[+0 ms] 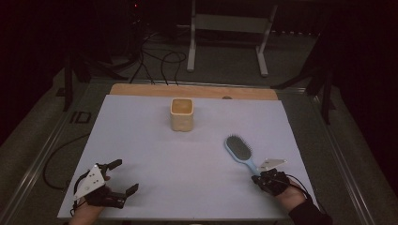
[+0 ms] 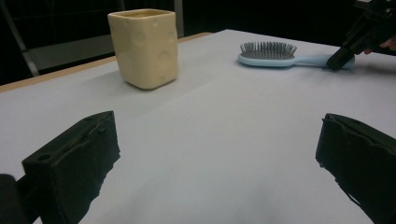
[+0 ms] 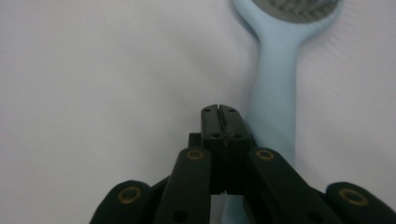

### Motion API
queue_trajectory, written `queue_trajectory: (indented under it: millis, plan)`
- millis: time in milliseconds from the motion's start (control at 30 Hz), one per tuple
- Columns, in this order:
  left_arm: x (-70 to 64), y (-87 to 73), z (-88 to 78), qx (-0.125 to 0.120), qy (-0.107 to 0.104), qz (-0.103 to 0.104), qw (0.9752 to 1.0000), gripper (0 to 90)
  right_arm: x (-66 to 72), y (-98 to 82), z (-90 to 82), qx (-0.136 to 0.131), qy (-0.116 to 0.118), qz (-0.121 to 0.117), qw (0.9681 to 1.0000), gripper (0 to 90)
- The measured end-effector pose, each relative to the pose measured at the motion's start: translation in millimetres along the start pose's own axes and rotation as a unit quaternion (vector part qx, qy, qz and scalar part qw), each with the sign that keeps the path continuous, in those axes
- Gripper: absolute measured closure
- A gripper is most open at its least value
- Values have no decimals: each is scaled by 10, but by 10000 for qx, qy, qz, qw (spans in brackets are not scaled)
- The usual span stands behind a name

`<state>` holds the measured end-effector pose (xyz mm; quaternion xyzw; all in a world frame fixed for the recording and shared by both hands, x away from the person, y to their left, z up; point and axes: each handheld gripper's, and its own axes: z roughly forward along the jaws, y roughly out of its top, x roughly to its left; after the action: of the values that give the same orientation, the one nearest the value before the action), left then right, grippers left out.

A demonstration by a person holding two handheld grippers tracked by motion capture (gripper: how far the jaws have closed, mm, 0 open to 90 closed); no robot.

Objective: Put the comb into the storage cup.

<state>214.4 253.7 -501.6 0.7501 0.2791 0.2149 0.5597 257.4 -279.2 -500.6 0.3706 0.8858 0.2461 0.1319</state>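
At the lower left of the high view the left hand-held gripper (image 1: pixel 123 176) rests low over the pale grey desk (image 1: pixel 155 154) with its jaws spread wide and nothing between them, while at the lower right the right hand-held gripper (image 1: pixel 257 177) sits with its jaws pressed together and empty, tips at the near end of the handle of the light blue plastic hairbrush (image 1: pixel 239 151). That brush lies flat, bristles up, right of centre, with the cream square ceramic cup (image 1: pixel 182 114) standing upright well beyond it at upper centre. The step in hand looks like the approach to the brush; next, I judge, the right jaws must open and straddle the slim handle (image 3: pixel 275 100), which lies just right of the closed tips in the right gripper view, before any lift.
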Motion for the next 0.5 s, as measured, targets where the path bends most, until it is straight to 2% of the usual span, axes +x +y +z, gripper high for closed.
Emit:
queue_trajectory:
  millis: [500]
  plan:
    - [7,-4,1,-6,0,-32,10000,0,-182,-62,-29,123,-226,123,9996,900]
